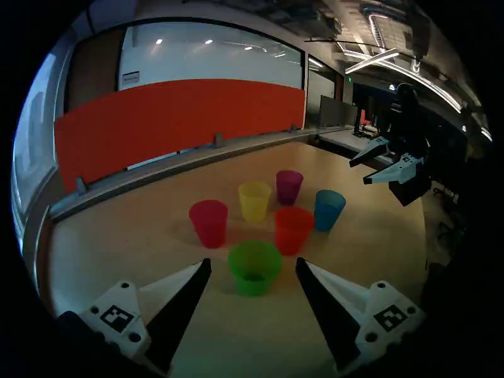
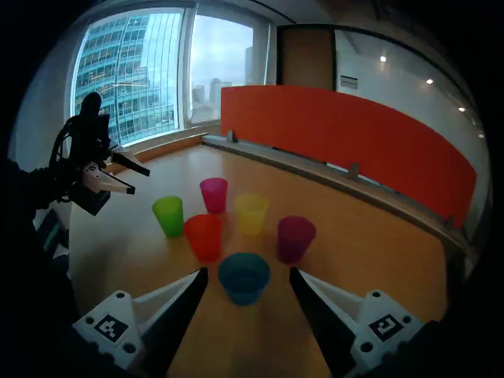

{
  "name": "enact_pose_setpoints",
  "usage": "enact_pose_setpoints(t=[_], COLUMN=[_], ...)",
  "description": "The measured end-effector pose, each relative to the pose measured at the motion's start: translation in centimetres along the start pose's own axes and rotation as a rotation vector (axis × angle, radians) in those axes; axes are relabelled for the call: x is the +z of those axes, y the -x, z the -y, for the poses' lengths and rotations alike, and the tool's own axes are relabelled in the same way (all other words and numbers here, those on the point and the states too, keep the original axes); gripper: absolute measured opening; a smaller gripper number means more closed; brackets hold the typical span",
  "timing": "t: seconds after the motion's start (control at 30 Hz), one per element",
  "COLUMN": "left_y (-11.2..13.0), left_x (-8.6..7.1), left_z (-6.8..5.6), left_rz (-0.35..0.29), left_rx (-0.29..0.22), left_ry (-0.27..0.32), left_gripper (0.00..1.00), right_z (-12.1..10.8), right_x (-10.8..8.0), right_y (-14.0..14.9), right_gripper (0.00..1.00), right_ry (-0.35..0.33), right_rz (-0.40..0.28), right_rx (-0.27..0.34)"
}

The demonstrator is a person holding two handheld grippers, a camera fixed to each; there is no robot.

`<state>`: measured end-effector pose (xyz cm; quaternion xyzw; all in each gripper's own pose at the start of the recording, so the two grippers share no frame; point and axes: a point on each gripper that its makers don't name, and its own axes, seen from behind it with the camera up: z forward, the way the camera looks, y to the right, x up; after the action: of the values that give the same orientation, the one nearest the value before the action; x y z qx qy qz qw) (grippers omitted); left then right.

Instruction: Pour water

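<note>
Spread wide, gripping nothing: left hand-held gripper, with green cup upright between its fingertips; likewise right hand-held gripper, with blue cup. Just behind both, orange cup, crowded among three more on the desk. Easy to clip a neighbour while closing or tilting, toppling it. Water inside any cup: impossible to make out, interiors too dim.

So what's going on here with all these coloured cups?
A person holds a hand-held gripper in each hand at a wooden table. The left hand-held gripper is open, aimed at the green cup. The right hand-held gripper is open, aimed at the blue cup. Neither touches a cup yet. The red cup, yellow cup, purple cup and orange cup stand close by. Nothing is being poured.
</note>
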<state>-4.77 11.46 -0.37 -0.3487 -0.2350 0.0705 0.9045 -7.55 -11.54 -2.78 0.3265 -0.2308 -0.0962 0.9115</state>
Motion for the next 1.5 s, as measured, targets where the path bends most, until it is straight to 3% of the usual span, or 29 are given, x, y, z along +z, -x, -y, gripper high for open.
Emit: enact_pose_setpoints(t=[0.27,0.77,1.5], left_y=[1.9,5.1,5.3], left_x=[1.2,3.4,7.1], left_z=[-0.8,-0.2,-0.3], left_rz=[0.067,0.187,0.236], left_rx=[0.009,0.051,0.052], left_ry=[0.036,0.041,0.076], left_gripper=[1.00,1.00,1.00], right_z=[0.1,-0.2,0.4], right_x=[1.2,3.3,7.1], right_y=[1.8,4.2,6.3], right_gripper=[1.00,1.00,1.00], right_ry=[-0.015,-0.028,-0.064], right_rz=[0.038,0.099,0.170], right_rx=[0.010,0.007,-0.007])
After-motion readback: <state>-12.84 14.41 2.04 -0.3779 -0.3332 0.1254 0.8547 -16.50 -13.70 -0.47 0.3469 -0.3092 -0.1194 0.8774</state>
